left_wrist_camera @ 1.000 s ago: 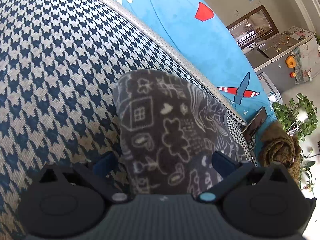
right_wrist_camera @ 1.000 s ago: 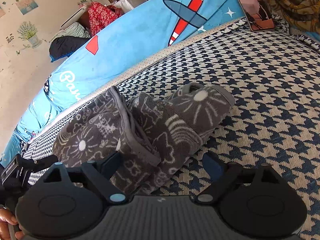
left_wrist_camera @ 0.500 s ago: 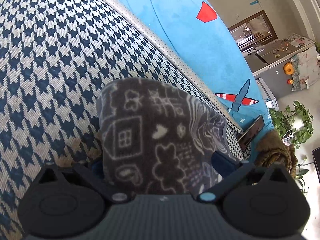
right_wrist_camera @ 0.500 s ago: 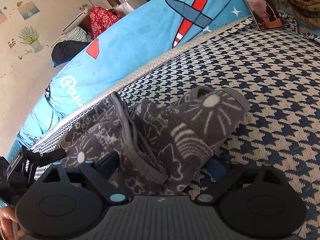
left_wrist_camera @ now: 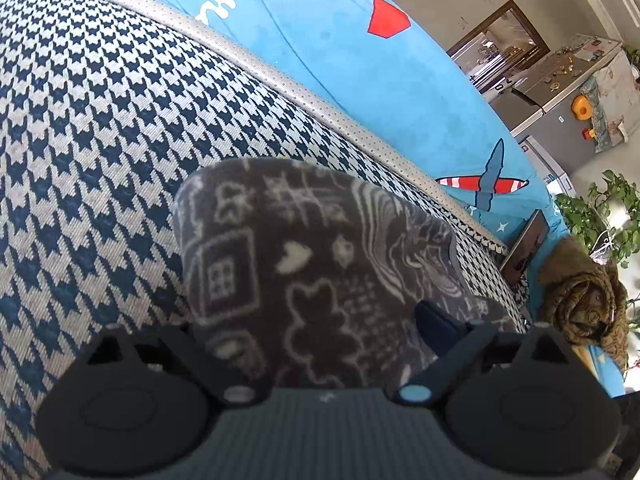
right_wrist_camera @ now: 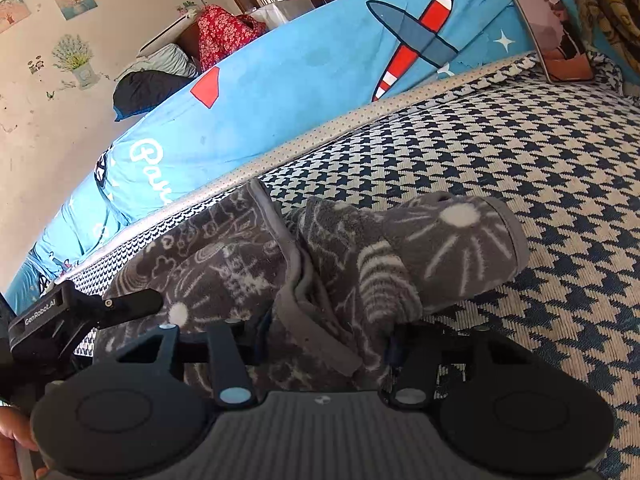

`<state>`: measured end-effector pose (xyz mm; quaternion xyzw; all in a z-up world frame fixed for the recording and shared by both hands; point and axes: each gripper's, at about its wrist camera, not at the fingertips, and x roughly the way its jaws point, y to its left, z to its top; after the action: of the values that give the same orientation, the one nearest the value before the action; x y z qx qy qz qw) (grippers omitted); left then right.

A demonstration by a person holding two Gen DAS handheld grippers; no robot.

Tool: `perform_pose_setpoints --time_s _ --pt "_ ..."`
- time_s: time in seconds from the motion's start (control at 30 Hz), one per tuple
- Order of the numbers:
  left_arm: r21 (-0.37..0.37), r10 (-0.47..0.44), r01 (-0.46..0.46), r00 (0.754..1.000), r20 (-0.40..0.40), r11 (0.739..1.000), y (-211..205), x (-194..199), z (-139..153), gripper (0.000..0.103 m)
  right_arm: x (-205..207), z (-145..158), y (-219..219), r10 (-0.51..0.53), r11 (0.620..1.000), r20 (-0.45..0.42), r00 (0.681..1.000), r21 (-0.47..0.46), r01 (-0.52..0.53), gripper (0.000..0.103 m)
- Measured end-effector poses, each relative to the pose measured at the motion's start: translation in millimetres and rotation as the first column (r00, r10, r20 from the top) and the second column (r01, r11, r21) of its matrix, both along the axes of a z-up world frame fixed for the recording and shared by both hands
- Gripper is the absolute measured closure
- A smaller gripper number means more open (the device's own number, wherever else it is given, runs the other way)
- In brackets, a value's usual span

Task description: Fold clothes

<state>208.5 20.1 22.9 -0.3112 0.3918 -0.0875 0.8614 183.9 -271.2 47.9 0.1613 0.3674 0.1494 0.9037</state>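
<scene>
While the grey fleece garment with white doodle print (right_wrist_camera: 360, 264) lies bunched on the navy-and-cream houndstooth mattress cover (right_wrist_camera: 540, 168), the right gripper (right_wrist_camera: 324, 344) is clamped on its near edge. The left gripper (left_wrist_camera: 316, 332) straddles its other end, jaws wide

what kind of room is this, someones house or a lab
Most likely a lived-in home: a houndstooth cushion with a blue airplane-print blanket behind it, a fridge, a leafy houseplant, and flower stickers on the wall.

Dark grey garment (right_wrist_camera: 440, 248) with white doodles; navy-and-cream houndstooth cover (left_wrist_camera: 100, 128); bright blue blanket (right_wrist_camera: 288, 80) (red plane print).
</scene>
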Motion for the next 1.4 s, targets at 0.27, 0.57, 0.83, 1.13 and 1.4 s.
perform_pose_setpoints --time_s 0.27,0.57,0.83,1.13,1.4 --pt "0.131 -0.003 -0.007 0.998 0.070 0.991 -17 -9 20 0.030 -13 18 19 0.021 0.993 0.103 0.994 -0.119 -0.008 0.062" --pt "0.238 0.029 -0.069 0.986 0.167 0.969 -10 -28 49 0.031 -22 38 41 0.044 0.992 0.193 0.980 -0.129 -0.019 0.063" --pt "0.275 0.069 -0.122 0.979 0.194 0.954 15 -46 62 0.031 -24 46 68 0.072 0.991 0.225 0.972 -0.123 -0.045 0.063" --pt "0.297 0.127 -0.187 0.970 0.209 0.937 50 -65 69 0.031 -28 47 105 0.119 0.989 0.235 0.965 -0.114 -0.095 0.063" --pt "0.302 0.187 -0.247 0.959 0.215 0.921 87 -84 72 0.031 -31 49 143 0.163 0.984 0.239 0.957 -0.107 -0.141 0.063"
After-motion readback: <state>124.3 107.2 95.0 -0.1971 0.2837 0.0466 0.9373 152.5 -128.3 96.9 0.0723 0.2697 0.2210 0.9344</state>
